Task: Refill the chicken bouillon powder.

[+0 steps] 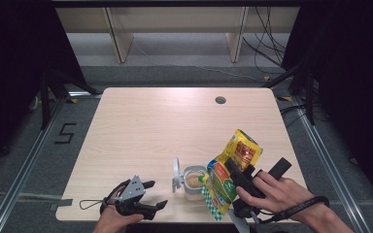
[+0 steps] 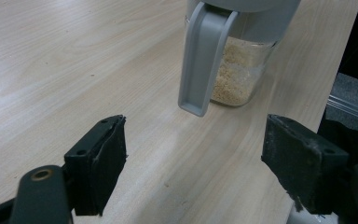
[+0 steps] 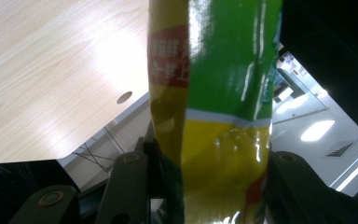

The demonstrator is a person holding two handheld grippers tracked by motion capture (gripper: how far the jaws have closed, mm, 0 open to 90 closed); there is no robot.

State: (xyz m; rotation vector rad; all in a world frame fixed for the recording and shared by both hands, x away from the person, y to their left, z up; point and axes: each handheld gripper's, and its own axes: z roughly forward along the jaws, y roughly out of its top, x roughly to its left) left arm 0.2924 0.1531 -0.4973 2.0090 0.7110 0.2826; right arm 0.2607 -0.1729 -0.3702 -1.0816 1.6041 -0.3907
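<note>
while tilted bag (image 1: 233, 170) nears, jar (image 1: 193, 182) holds granules (image 2: 235, 74).

Bare tabletop (image 1: 150, 126) behind, jar (image 1: 193, 182) and bag (image 1: 230, 167) crowding near edge

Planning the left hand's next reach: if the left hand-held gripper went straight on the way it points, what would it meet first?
Probably the container's grey handle, dead ahead of the open left hand-held gripper; bare table lies between, though depth is unclear.

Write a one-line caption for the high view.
Right gripper tilts a yellow-green snack bag over an open jar; left gripper rests open on the table.
</note>
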